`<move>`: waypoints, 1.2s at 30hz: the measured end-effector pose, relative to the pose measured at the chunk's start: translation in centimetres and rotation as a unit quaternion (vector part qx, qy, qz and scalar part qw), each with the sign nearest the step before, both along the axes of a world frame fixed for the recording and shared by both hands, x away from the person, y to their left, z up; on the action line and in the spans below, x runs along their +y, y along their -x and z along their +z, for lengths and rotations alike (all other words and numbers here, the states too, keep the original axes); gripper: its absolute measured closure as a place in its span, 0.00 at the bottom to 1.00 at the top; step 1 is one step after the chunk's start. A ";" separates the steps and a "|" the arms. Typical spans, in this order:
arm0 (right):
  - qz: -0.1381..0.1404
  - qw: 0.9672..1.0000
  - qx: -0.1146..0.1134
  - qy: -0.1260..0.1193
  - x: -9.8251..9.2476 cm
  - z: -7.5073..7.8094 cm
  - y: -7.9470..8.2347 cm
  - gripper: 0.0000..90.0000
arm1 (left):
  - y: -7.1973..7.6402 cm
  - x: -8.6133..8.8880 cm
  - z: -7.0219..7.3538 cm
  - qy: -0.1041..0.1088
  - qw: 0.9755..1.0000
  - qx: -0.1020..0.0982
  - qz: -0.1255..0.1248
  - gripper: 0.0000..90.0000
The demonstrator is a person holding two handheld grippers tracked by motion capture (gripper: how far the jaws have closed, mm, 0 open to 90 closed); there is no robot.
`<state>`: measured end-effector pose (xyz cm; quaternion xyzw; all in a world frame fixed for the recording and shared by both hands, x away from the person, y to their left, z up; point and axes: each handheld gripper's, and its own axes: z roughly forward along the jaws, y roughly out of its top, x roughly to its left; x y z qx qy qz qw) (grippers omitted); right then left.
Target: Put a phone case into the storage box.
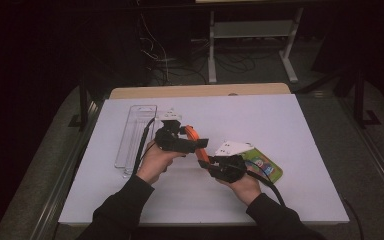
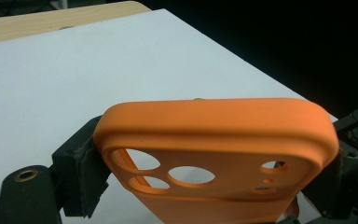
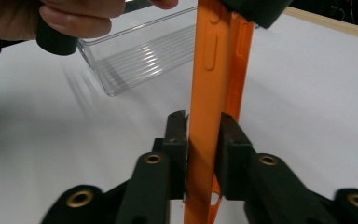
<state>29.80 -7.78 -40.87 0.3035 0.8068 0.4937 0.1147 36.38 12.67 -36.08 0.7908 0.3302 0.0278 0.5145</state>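
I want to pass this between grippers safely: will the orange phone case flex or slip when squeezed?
The orange phone case looks thin-walled and hollow, so probably light and somewhat bendy. Its matte, rubbery-looking surface likely grips well. The right hand-held gripper pinches its thin edge, which could twist.

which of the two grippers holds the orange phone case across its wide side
The left gripper: its jaws span the phone case's width, while the right gripper pinches its thin edge.

That phone case is a loud flat orange all over, no print on it. Both claws are matte black with little brass rivets. The worktop is plain white with a pale wood edge at the back. The bin is clear plastic with ribbed lines, and the packet is bright green with colourful print. Sleeves are black.
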 end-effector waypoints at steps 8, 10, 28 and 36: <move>0.007 1.000 0.011 0.014 -0.7 0.3 -0.3 0.48 | -0.3 -0.1 0.3 -0.028 0.999 -0.023 -0.001 0.16; 0.001 1.000 0.010 0.025 -1.1 0.4 -0.3 0.39 | -0.4 0.0 0.4 -0.030 0.999 -0.022 0.000 0.16; -0.029 0.996 0.014 0.089 -6.5 -0.7 -0.1 0.02 | -2.5 1.2 2.4 -0.059 0.998 -0.029 0.008 0.16; -0.059 0.994 0.014 0.094 -8.9 -1.1 0.7 0.00 | -3.2 2.4 3.8 -0.062 0.997 -0.035 0.027 0.16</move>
